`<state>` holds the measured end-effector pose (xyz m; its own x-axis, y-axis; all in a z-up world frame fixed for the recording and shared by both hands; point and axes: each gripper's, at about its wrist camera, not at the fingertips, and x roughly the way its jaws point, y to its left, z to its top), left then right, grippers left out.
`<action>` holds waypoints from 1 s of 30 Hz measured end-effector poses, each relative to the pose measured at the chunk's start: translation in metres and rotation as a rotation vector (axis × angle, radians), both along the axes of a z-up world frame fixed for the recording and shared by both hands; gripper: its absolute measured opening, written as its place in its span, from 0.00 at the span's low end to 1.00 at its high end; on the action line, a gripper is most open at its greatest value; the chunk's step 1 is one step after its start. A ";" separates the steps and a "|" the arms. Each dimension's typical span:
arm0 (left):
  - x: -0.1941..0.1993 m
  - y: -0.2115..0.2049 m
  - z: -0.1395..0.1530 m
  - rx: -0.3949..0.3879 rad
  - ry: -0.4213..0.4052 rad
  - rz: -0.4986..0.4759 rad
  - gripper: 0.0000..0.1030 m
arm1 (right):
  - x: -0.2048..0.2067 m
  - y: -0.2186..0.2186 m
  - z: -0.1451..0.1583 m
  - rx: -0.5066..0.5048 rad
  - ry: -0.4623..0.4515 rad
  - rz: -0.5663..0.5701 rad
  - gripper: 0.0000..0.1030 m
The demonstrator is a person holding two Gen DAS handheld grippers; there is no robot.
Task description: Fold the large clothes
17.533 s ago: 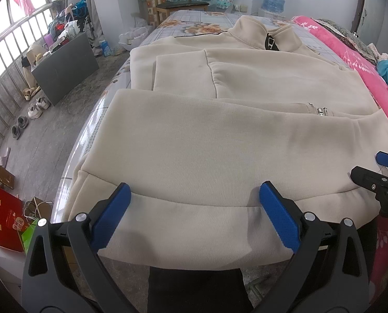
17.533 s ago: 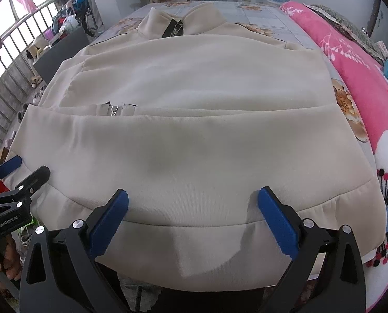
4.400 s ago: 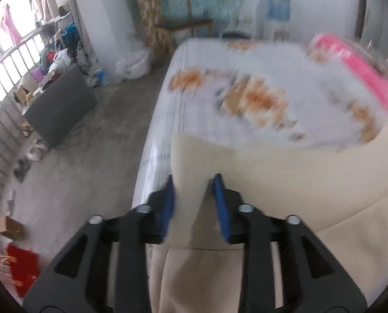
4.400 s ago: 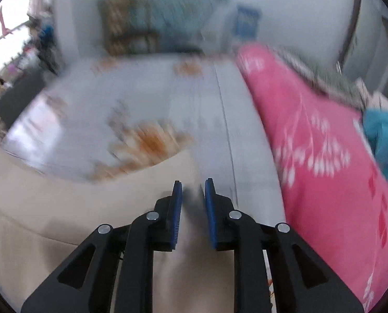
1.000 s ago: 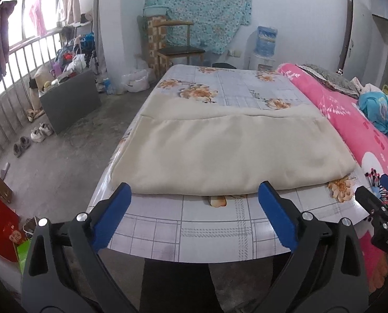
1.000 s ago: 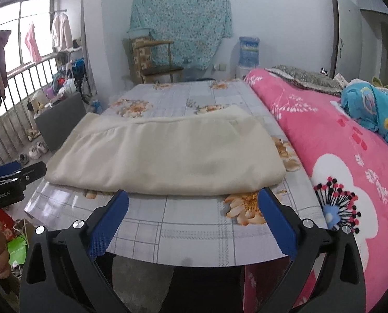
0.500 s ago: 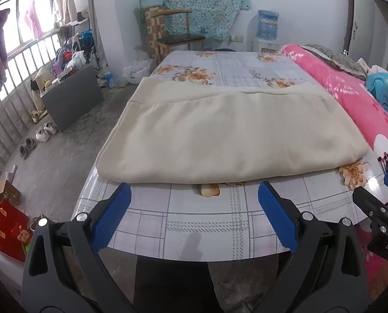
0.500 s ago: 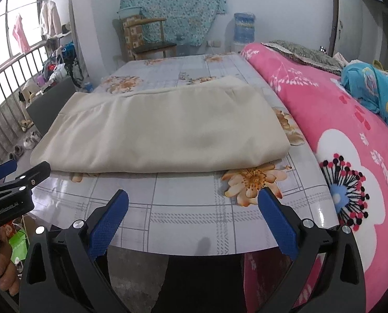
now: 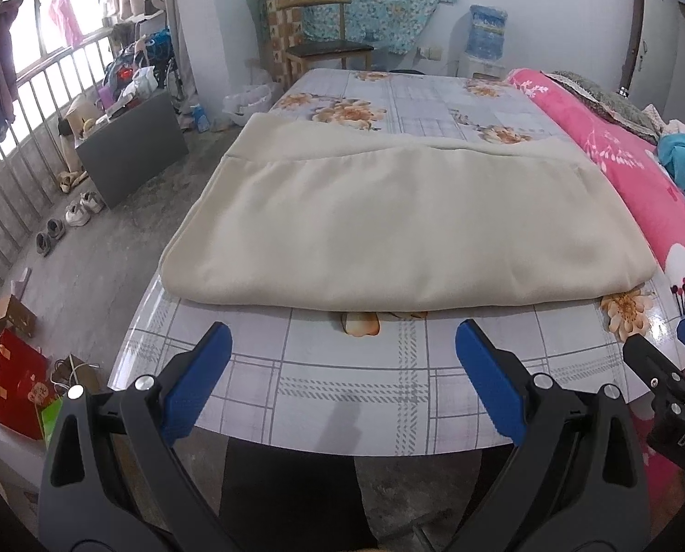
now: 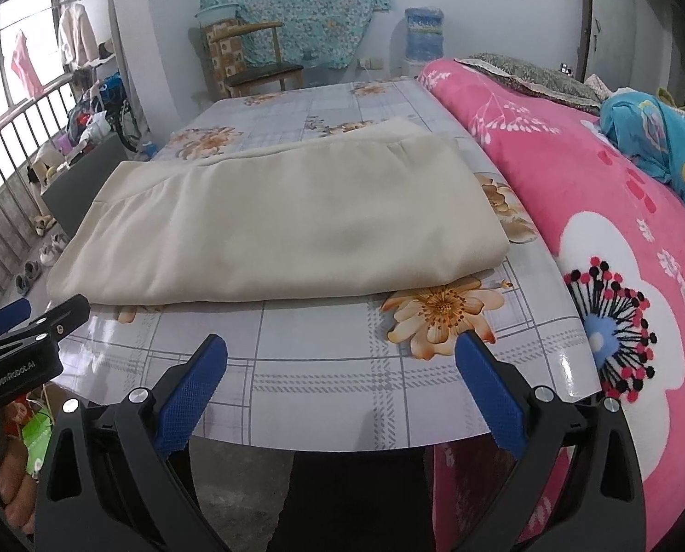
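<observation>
Left gripper (image 9: 342, 382): jaws spread wide, blue-padded fingers (image 9: 195, 386) well apart, holding nothing and touching nothing; it hangs at the near edge of the table (image 9: 342, 395), short of the garment. Right gripper (image 10: 342, 382): likewise spread wide, blue pads (image 10: 492, 391) clear of every surface, nothing between them; it sits at the same near edge, toward the right end of the table. Each gripper shows at the margin of the other's view, the right one at the far right of the left wrist view and the left one at the far left of the right wrist view, where part of the person's hand (image 10: 13, 487) is seen beneath it. The cream garment (image 9: 402, 225) lies on the table, folded into a broad flat rectangle running crosswise. Its near edge is a rounded fold with no loose ends showing; the far edge shows a lower layer sticking out past the upper one as a narrow band. The surface is smooth with only faint creasing. A bare strip of the flowered, checked tablecloth (image 10: 342, 368) separates the garment from both grippers. A pink flowered blanket (image 10: 618, 239) lies just beside the table on the right, apart from the garment. A wooden chair (image 9: 324, 50) stands beyond the far end of the table.
</observation>
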<state>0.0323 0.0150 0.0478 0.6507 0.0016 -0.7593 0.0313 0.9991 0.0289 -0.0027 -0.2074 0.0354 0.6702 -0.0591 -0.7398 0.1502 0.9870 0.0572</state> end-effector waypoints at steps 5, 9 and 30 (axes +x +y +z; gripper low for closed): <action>-0.001 -0.001 -0.001 -0.002 0.011 -0.016 0.92 | 0.001 0.004 -0.001 -0.018 0.009 0.013 0.94; 0.000 -0.003 -0.001 -0.002 0.015 -0.028 0.92 | 0.003 0.008 -0.002 -0.034 0.012 0.024 0.94; -0.004 -0.008 0.000 -0.015 0.018 -0.072 0.92 | 0.005 0.010 0.002 -0.047 0.009 0.030 0.94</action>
<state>0.0282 0.0071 0.0481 0.6347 -0.0557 -0.7708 0.1030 0.9946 0.0129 0.0020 -0.1970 0.0377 0.6652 -0.0743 -0.7429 0.1213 0.9926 0.0093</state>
